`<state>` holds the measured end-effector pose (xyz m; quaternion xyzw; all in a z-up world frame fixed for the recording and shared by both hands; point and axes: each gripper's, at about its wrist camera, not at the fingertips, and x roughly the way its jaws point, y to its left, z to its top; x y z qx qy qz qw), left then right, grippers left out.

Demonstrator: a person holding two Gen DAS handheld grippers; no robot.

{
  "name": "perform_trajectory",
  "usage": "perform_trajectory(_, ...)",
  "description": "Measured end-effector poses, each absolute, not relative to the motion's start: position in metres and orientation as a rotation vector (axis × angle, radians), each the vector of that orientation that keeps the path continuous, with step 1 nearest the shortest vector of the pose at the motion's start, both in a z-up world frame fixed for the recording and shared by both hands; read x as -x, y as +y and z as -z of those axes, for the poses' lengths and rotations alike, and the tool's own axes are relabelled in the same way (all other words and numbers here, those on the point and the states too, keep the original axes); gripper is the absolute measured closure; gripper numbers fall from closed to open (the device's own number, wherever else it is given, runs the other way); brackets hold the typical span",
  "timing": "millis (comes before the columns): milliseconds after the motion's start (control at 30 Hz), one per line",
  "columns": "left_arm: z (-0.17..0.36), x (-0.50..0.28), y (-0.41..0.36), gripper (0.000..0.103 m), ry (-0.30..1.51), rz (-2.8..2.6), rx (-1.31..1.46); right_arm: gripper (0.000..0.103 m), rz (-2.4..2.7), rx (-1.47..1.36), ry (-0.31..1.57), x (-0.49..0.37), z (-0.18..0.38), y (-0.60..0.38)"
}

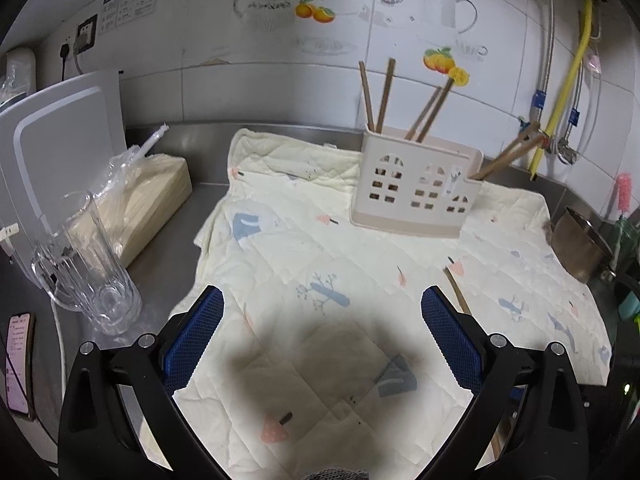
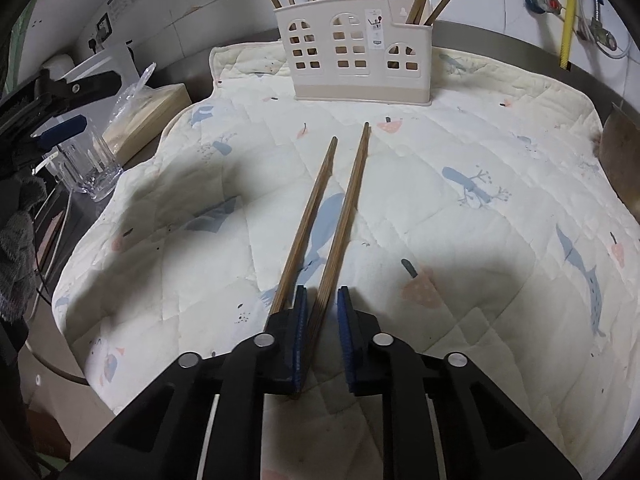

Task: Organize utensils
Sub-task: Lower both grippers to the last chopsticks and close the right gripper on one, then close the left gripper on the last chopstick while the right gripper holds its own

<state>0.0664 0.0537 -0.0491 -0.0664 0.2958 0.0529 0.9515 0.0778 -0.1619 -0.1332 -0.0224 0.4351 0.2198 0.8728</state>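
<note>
My right gripper [image 2: 322, 316] sits low in the right wrist frame, its blue pads nearly together around the thick end of one wooden chopstick [image 2: 347, 204]. The right pad still shows a sliver of gap, so I can't say the pinch has fully bitten. The second chopstick [image 2: 310, 216] lies just outside the left finger, ungripped, its butt tucked under the black finger body. Both sticks fan up the frame over the quilted cloth [image 2: 460, 280], tips well short of the holder.

My left gripper [image 1: 322, 308], low in the left wrist frame, stands wide open and holds nothing, with only cloth below it.

These chopsticks should be light, rigid and smooth, so one held alone may swivel between the pads. I'd judge the thick squared end the best place to hold it.

The cream utensil holder [image 2: 356, 56] stands at top centre of the right wrist frame on the cloth's far edge, already carrying several chopsticks in its compartments. In the left wrist frame a glass mug [image 1: 86, 260] stands at left on the steel counter [image 1: 176, 240], beside a wrapped bundle that I can't identify.
</note>
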Motion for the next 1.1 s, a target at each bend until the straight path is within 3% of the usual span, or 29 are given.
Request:
perform_trajectory(333,0.077,-0.061,0.022,0.005,0.688,-0.04,0.109,0.096,-0.437,0.044,0.871,-0.077,0.124,-0.179)
perform_trajectory(900,0.128,-0.052,-0.055,0.006,0.849,0.137,0.118,0.096,-0.429,0.025,0.721,-0.068,0.079,-0.221)
perform_trajectory(1100,0.133,-0.055,-0.071,0.028,0.877,0.159,0.105,0.096,-0.431,0.015,0.723,-0.069,0.081,-0.227)
